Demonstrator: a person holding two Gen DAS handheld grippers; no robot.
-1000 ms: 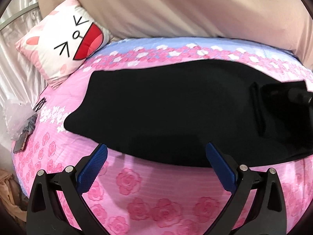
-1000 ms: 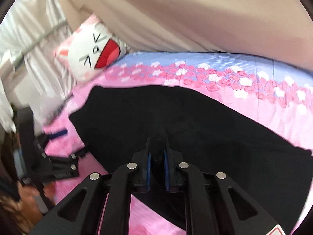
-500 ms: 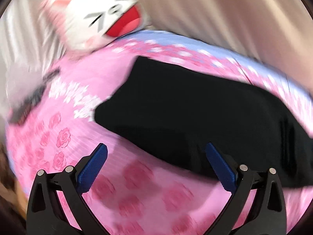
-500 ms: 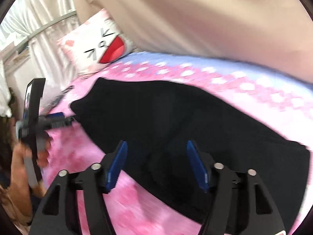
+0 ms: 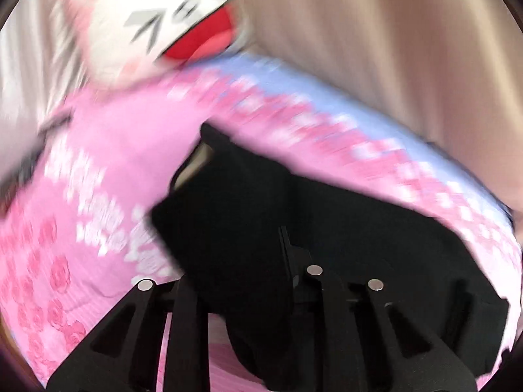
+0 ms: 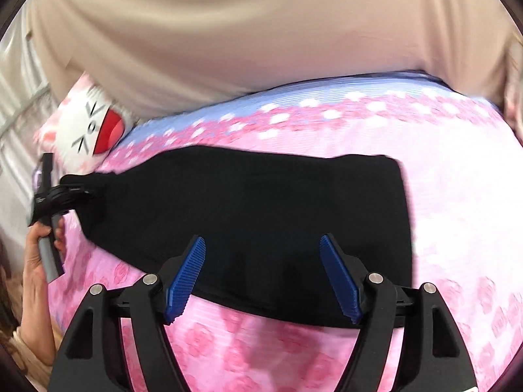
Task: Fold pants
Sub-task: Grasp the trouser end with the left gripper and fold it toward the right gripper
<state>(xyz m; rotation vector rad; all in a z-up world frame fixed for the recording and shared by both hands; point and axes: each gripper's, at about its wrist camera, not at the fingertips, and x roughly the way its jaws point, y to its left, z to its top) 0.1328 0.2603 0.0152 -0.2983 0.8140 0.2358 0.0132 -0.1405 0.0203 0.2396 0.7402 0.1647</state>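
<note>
The black pants [image 6: 255, 215] lie folded lengthwise across the pink flowered bed. My right gripper [image 6: 261, 277] is open and empty, hovering over the near edge of the pants' right part. My left gripper [image 5: 284, 261] is shut on the left end of the pants [image 5: 294, 215]; black cloth bunches over its fingers. In the right wrist view the left gripper [image 6: 81, 187] shows at the far left end of the pants, held by a hand. The left wrist view is blurred by motion.
A white cat-face pillow [image 6: 91, 127] lies at the bed's far left corner, also in the left wrist view [image 5: 157, 26]. A beige curtain [image 6: 261, 32] hangs behind the bed. The pink sheet [image 6: 457, 196] extends right of the pants.
My left gripper moved left to the pants' end and shut on it. My right gripper let go of the cloth, opened wide and pulled back toward the near edge.
</note>
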